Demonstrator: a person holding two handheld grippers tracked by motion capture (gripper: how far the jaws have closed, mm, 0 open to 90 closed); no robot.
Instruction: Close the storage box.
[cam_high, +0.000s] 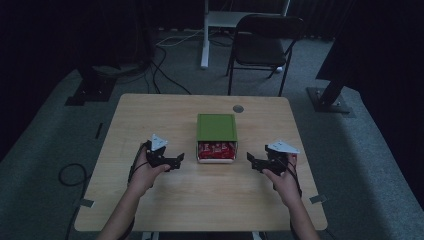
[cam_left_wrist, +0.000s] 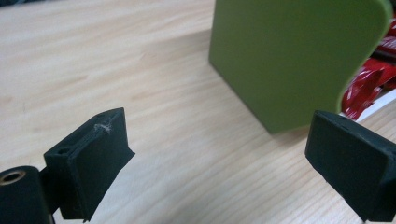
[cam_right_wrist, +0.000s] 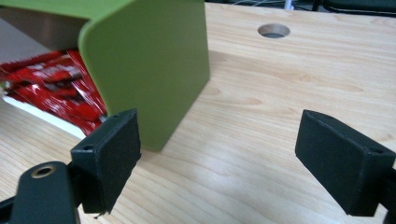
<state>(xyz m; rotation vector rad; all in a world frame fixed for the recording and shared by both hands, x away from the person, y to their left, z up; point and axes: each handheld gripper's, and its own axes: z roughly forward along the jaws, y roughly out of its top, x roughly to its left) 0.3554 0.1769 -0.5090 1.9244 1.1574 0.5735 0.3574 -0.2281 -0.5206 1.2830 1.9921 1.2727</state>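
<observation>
A green box (cam_high: 216, 126) lies on its side in the middle of the wooden table (cam_high: 150, 115), its open end facing the person. Red packets (cam_high: 216, 149) fill the opening and rest on a white inner tray. My left gripper (cam_high: 177, 160) hovers just left of the box's mouth, open and empty; the left gripper view has the green wall (cam_left_wrist: 289, 56) and red packets (cam_left_wrist: 369, 84) ahead on the right. My right gripper (cam_high: 252, 161) is just right of the mouth, open and empty, with the green wall (cam_right_wrist: 149, 60) and packets (cam_right_wrist: 51, 88) ahead on its left.
A round cable hole (cam_high: 238, 108) sits in the table behind the box, also seen as a hole (cam_right_wrist: 273, 31) in the right gripper view. A dark folding chair (cam_high: 262, 45) and a white desk leg (cam_high: 204, 35) stand beyond the table. Cables lie on the floor.
</observation>
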